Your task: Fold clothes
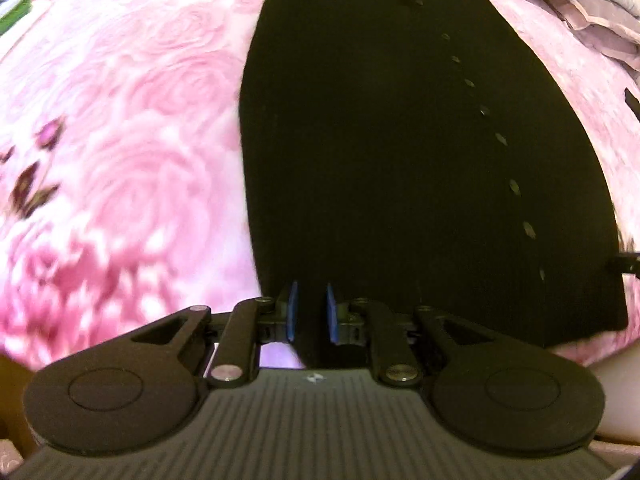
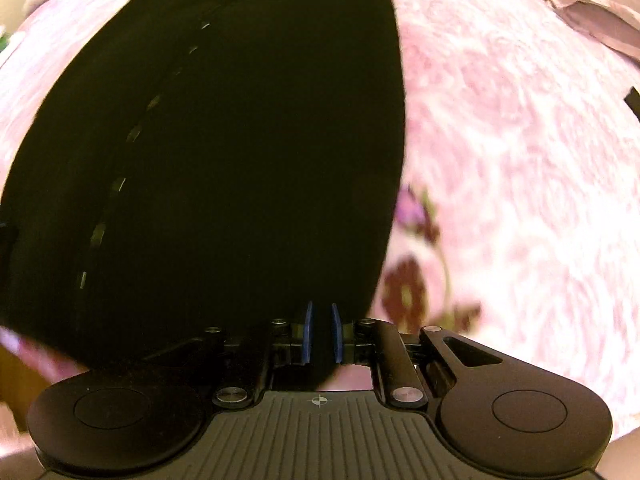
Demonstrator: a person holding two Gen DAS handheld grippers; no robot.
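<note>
Black buttoned garment, long panel flat on pink rose-print bedspread; left tongs and right tongs each pinch its near hem; folding likely early.

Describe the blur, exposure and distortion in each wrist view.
Left wrist: pink floral bedspread smeared by motion blur, black garment underexposed to near-featureless, fisheye bending its edges. Right wrist: bedspread blurred too, garment almost pure black; both grippers' bodies stay sharp.

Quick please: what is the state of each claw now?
Left claw: shut on the black garment.
Right claw: shut on the black garment.
</note>
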